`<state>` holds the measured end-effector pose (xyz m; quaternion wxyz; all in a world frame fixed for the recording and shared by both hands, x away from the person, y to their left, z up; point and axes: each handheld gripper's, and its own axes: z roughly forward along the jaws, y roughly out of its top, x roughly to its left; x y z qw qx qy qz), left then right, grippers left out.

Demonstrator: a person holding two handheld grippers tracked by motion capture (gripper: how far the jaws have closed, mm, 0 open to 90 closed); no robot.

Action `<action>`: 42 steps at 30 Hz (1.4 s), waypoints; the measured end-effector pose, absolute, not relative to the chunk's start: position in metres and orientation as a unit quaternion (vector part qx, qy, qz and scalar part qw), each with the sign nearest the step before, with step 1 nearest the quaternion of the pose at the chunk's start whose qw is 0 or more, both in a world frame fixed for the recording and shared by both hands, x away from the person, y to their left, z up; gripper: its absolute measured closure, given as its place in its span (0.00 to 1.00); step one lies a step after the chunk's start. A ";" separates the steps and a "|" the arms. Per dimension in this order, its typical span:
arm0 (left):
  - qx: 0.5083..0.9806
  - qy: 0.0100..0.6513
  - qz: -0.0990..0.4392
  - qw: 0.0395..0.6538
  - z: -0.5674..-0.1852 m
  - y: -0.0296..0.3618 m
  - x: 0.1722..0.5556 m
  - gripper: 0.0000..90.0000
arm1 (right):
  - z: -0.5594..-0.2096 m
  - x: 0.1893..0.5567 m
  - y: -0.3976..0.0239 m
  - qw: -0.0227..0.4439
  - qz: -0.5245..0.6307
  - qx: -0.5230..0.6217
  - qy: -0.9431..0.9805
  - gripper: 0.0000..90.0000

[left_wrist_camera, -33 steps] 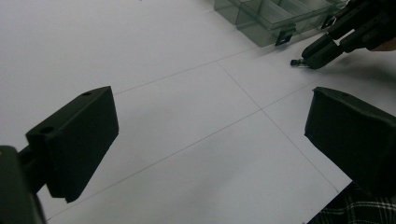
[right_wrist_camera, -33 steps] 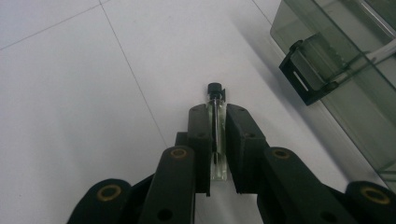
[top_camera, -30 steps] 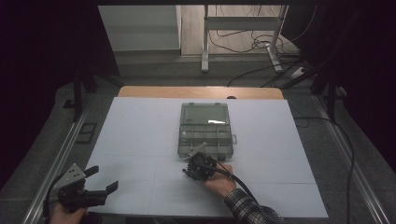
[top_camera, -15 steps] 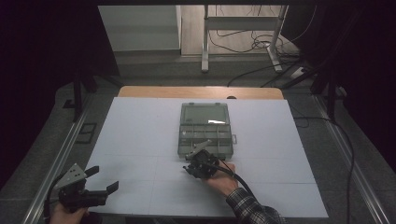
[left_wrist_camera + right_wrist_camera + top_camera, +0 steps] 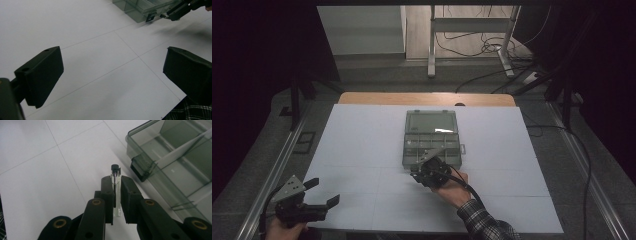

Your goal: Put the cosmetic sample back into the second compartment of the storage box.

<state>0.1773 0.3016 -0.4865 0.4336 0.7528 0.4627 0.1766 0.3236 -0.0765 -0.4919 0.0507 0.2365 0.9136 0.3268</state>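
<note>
Glass vial (image 5: 115, 185) sat clamped in the right gripper (image 5: 116, 187) beside the clear box (image 5: 431, 137); left gripper (image 5: 319, 192) hung wide apart

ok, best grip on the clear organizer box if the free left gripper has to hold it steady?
Probably the near left corner wall of the box, coming from the left gripper's side. The box lies flat and open, so the thin upright wall fits between open fingers. The right gripper, holding a vial, is at the near edge by the latch.
</note>
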 end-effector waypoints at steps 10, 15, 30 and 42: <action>0.752 0.465 0.175 0.434 -0.487 0.302 0.178 0.04 | -0.486 0.327 -0.083 0.055 0.337 0.247 0.907 0.90; 0.751 0.466 0.175 0.433 -0.487 0.302 0.178 0.04 | -0.483 0.329 -0.086 0.060 0.342 0.249 0.904 0.90; 0.749 0.470 0.174 0.434 -0.487 0.303 0.178 0.04 | -0.478 0.340 -0.092 0.072 0.346 0.264 0.897 0.90; 0.748 0.472 0.173 0.434 -0.487 0.303 0.179 0.04 | -0.472 0.355 -0.097 0.079 0.352 0.284 0.888 0.90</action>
